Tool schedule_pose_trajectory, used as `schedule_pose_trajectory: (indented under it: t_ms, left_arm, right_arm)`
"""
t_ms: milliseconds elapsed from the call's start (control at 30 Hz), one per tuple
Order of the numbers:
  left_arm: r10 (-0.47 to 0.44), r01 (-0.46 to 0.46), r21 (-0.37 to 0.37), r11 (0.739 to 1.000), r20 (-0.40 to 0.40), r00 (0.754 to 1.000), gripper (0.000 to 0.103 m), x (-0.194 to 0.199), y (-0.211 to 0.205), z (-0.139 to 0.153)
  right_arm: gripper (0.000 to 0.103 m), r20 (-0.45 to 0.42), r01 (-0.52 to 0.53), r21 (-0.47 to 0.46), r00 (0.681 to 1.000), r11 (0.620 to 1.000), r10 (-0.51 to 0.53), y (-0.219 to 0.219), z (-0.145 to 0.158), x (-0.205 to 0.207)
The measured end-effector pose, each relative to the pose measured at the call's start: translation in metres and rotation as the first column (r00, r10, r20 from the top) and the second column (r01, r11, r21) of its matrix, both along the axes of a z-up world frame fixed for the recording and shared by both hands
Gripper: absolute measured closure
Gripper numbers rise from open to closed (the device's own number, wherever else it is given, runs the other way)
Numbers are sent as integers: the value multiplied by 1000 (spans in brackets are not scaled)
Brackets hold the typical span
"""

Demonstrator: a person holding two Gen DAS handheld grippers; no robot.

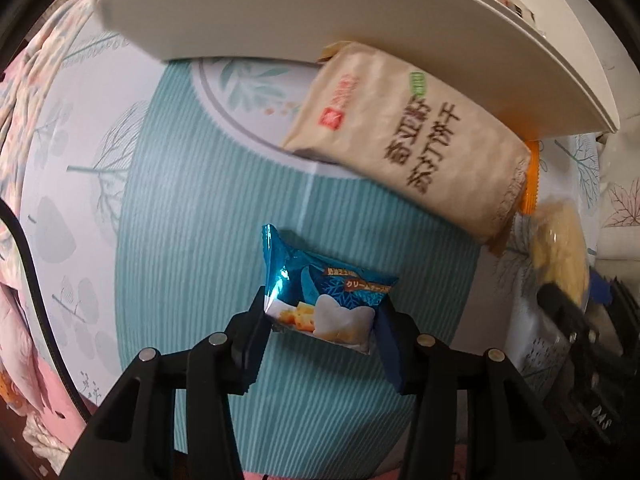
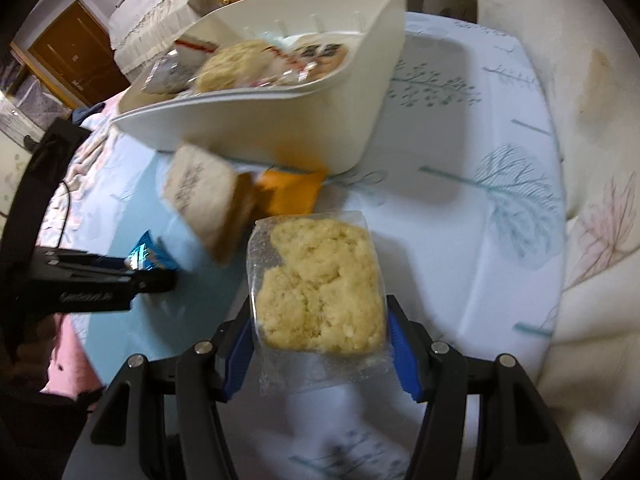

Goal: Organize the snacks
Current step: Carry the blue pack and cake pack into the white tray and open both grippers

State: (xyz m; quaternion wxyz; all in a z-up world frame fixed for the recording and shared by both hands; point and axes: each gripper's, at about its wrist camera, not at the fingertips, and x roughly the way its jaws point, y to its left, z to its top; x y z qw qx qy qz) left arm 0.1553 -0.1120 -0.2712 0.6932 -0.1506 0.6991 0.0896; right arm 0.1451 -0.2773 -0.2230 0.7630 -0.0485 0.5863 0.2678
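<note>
Your left gripper (image 1: 322,314) is pointing straight down at the tablecloth (image 1: 168,208) and it's clamped on the little blue snack packet (image 1: 320,300) — both pads pressing its sides. Just past it, the beige cracker pack (image 1: 404,136) leans with its top end tucked under the rim of the white bin (image 1: 280,12). Your right gripper (image 2: 320,320) has the clear bag of yellow crumbly cake (image 2: 320,284) squeezed between its blue pads (image 2: 402,344), held up off the table. An orange packet (image 2: 292,192) lies against the bin's base, and the bin already has a few wrapped snacks (image 2: 248,64) inside — too blurry to tell which.
</note>
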Motion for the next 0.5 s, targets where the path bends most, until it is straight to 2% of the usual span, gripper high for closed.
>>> schedule_pose_trajectory:
  t_ms: [100, 233, 500]
  left_arm:
    - [21, -21, -7, 1000, -13, 1000, 57, -5, 10, 1]
    - [32, -32, -3, 999, -10, 999, 58, -16, 24, 10]
    - [72, -72, -4, 997, 53, 996, 58, -21, 61, 50]
  right_arm:
    - [43, -31, -24, 33, 999, 999, 25, 9, 3, -11]
    - [43, -27, -81, 76, 996, 994, 83, 24, 13, -28]
    - [43, 58, -161, 159, 986, 974, 153, 52, 53, -31]
